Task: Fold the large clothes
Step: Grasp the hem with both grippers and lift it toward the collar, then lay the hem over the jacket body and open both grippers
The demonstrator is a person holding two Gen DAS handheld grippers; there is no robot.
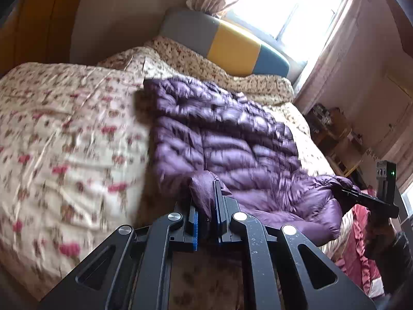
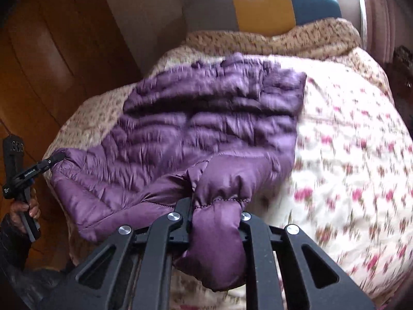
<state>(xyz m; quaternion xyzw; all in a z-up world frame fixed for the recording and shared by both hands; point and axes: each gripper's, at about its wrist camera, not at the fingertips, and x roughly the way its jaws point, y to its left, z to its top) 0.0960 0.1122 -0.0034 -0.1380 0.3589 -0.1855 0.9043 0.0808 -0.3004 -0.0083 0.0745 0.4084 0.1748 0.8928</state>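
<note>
Purple down jacket (image 1: 227,139) spread on the bed (image 1: 64,134): light, puffy, slippery. Left tool (image 1: 207,206) and right tool (image 2: 215,206) both clamped on near hem corners; best gripped at stitched seams.

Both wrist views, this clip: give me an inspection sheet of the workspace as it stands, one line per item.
Surface: bed covered by a floral quilt, rumpled.
Job's things: purple puffer jacket spread on the quilt, its near edge lifted at two corners.
Clutter: nothing seen on the bed besides the jacket.
Grippers: left hand-held gripper shut on a fold of the jacket's edge; right hand-held gripper shut on a padded corner that bulges between its fingers.
Cables: nothing seen.
Surroundings: grey, yellow and blue headboard under a bright window; wooden wardrobe on one side, cluttered shelves on the other, too blurred to itemise.
</note>
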